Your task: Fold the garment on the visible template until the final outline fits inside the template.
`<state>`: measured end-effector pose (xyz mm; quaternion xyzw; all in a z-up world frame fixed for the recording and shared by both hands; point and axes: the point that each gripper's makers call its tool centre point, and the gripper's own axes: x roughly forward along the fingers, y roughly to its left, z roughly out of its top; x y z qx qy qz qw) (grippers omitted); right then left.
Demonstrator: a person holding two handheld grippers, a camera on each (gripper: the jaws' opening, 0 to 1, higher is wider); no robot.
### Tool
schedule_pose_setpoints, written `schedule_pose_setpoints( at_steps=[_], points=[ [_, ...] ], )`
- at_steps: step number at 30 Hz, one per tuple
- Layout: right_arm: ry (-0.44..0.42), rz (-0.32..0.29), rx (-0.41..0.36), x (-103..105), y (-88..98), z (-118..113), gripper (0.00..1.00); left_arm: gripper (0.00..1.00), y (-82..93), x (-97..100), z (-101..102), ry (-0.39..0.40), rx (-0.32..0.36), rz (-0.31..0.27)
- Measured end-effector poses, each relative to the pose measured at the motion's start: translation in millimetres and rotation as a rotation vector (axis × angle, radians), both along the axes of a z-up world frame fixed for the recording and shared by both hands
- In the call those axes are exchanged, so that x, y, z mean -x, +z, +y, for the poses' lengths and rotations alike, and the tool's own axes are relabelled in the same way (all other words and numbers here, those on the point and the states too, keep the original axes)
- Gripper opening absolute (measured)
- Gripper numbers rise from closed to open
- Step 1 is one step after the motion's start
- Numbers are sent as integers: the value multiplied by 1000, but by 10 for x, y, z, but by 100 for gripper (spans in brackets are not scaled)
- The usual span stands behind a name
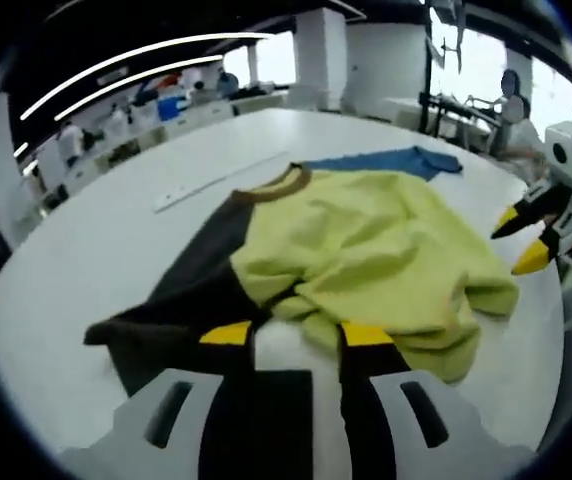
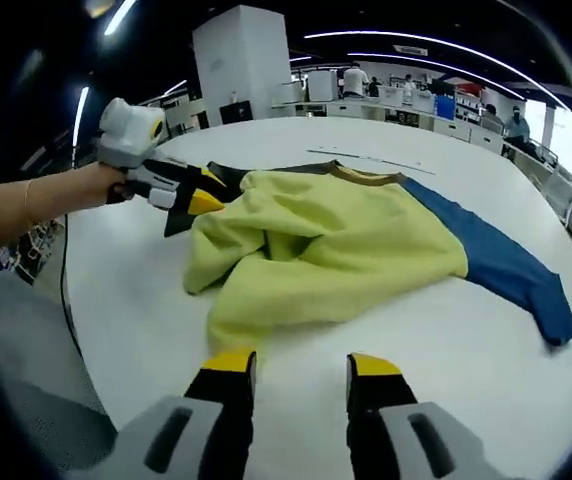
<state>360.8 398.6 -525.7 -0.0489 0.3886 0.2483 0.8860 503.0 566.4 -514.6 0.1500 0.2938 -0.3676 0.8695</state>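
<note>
Currently garment (image 2: 336, 235) lies rumpled mid-frame; soft, limp, will drape. L gripper (image 1: 296, 333) at its hem, R gripper (image 2: 301, 362) just short, both jaws apart. Best grab: blue sleeve (image 2: 511, 265) cuff.

Open-plan lab — strip lights (image 2: 406, 42), benches (image 2: 386, 100)

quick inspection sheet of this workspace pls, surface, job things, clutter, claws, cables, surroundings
surface: white table, round-edged
job's things: sweatshirt lying rumpled, yellow body, dark sleeve, blue sleeve spread flat; template outline cannot tell
clutter: pale strip past the collar
grippers: left claw open at the hem by the dark sleeve; right claw open over bare table short of the hem
cables: one dark cable hanging at the table edge
surroundings: open hall, desks, people, ceiling lights
</note>
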Motion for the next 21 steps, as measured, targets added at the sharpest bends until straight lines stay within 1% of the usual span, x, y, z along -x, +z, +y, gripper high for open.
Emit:
schedule_pose_setpoints(
  at_steps=[1,3,5,8,11,13,15,17,19,20,21],
  points=[
    [3,9,0,12,-28,29,30,23,3,4,-42,-13,20,5],
    [2,18,-4,20,-59,69,29,20,-44,5,-57,-24,0,20],
    [0,22,-10,24,-71,119,28,20,-74,-4,-70,-39,-20,14],
    [14,27,10,35,-98,173,24,17,-96,-7,-93,-50,-22,18],
    [20,31,19,36,-122,227,21,13,-143,14,-128,-61,-16,38],
    [28,29,24,41,-124,271,19,9,-163,33,-150,-73,-15,41],
    [43,19,49,30,-129,284,17,8,-159,34,-162,-75,-9,41],
    [72,6,92,25,-138,288,12,8,-161,31,-165,-76,-12,33],
    [87,1,83,48,-140,344,6,7,-161,38,-167,-64,-12,35],
    [106,0,76,61,-141,379,2,6,-161,44,-167,-53,-10,37],
    [127,0,81,72,-142,393,0,5,-162,51,-169,-48,-10,43]
  ],
)
